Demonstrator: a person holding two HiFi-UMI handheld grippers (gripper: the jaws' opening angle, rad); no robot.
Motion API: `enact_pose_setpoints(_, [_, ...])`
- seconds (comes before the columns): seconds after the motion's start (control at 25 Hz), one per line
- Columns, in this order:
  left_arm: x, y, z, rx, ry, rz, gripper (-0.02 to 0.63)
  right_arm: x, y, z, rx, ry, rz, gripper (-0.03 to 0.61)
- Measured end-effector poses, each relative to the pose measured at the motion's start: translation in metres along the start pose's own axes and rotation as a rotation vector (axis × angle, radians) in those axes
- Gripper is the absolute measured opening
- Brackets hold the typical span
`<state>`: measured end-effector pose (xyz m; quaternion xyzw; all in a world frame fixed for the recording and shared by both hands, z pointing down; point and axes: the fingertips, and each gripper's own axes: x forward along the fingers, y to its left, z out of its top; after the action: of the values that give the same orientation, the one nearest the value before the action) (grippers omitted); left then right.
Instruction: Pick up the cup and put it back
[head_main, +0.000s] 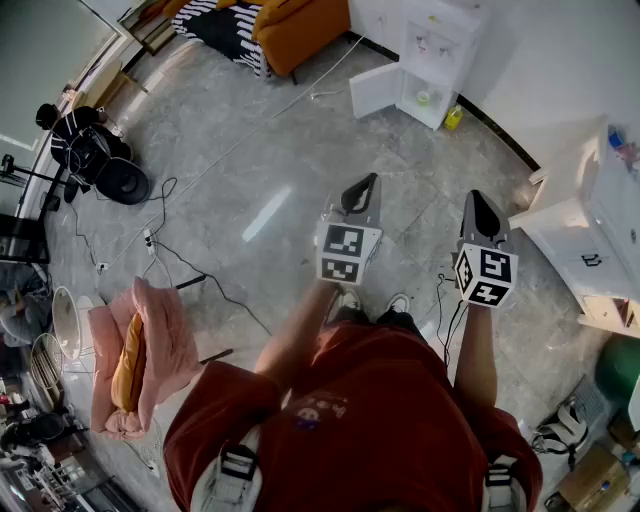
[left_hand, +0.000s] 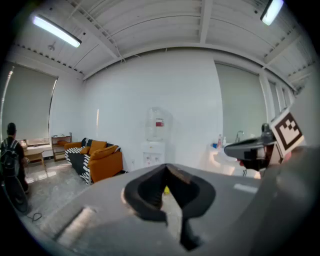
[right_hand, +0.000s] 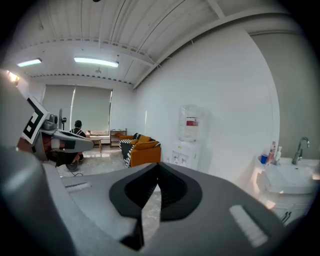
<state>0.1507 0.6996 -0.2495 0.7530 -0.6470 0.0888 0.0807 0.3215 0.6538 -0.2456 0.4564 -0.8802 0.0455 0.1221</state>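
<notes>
Both grippers empty, short of the water dispenser (head_main: 428, 45)
Left gripper (head_main: 371, 180) and right gripper (head_main: 476, 197) had jaws closed on nothing; the dispenser's open lower compartment held a small yellow-green object (head_main: 424, 97)

Floor: grey polished stone floor (head_main: 250, 170) with a pale glare patch mid-frame in the head view; black cables (head_main: 190, 275) trail across its left side.
Walls: plain white wall (left_hand: 190, 100).
Ceiling: white and ribbed, with lit strip lights (left_hand: 55, 31) at upper left of the left gripper view.
Window: wide window (right_hand: 92, 107) behind a pale blind, left in the right gripper view.
Furniture: orange sofa (head_main: 300, 25) with a striped throw (head_main: 225, 28) at top; white water dispenser (head_main: 420, 60) to its right; pink cushioned seat (head_main: 150, 350) at lower left; white cabinet (head_main: 590, 240) at the right edge.
Basin: white basin (right_hand: 292, 175) with a tap, at right.
</notes>
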Motion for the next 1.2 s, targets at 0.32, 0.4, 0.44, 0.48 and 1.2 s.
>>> enact_pose_setpoints(0.32, [-0.022,0.032,0.004,0.005,-0.014,-0.005,0.002,0.0,0.033,0.007,0.007,0.0,-0.008,0.002])
enact_pose_setpoints(0.4, [-0.025,0.04,0.003,0.001,-0.016,0.001,0.002,0.002,0.039,0.006,0.022,-0.004,-0.005,0.002])
enact_pose_setpoints(0.44, [-0.026,0.044,0.002,-0.003,-0.017,0.003,0.002,0.004,0.043,0.005,0.03,-0.006,0.0,0.002])
enact_pose_setpoints(0.48, [-0.029,0.049,-0.001,-0.006,-0.018,0.003,0.001,0.006,0.048,0.004,0.037,-0.006,0.005,0.002])
enact_pose_setpoints(1.2, [-0.05,0.128,-0.035,-0.03,0.017,-0.049,0.0,0.042,0.119,-0.006,0.048,0.023,-0.028,0.0])
